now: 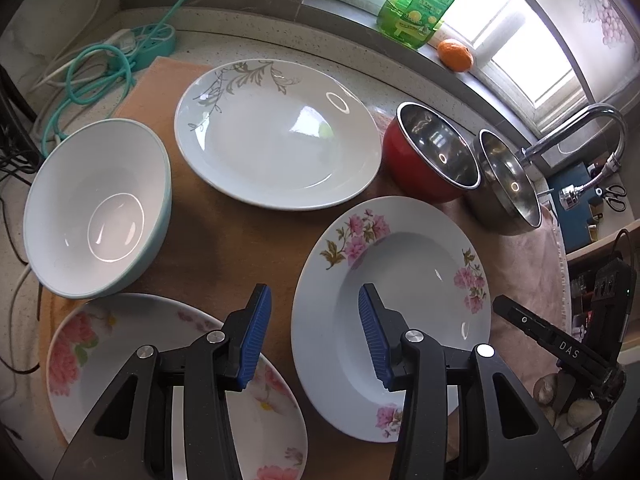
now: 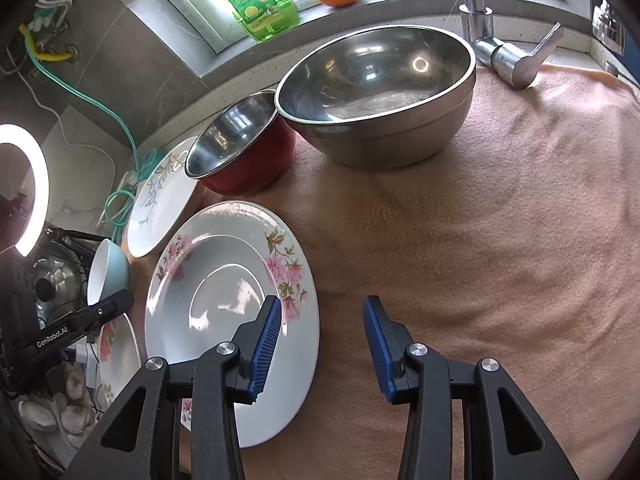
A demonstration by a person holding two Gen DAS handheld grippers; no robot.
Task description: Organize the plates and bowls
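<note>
Nothing is stacked yet, by the look of it: every dish lies apart on the pink cloth, so all the sorting is left. Your left gripper hangs over the gap between two plates, jaws partly open, nothing between them. Your right gripper is also partly open and empty, its left pad over the right rim of the deep floral plate. That plate sits flat, face up, round, so no long axis; in the left view its rim is at 3 o'clock of your jaws. The pale floral plate lies at 8 o'clock there. The oval leaf-print plate sits at 12 o'clock, long axis running roughly 10 to 4. The blue bowl at 10 o'clock, the red bowl and the steel bowl at 2 o'clock all stand mouth up, red and steel rims touching.
</note>
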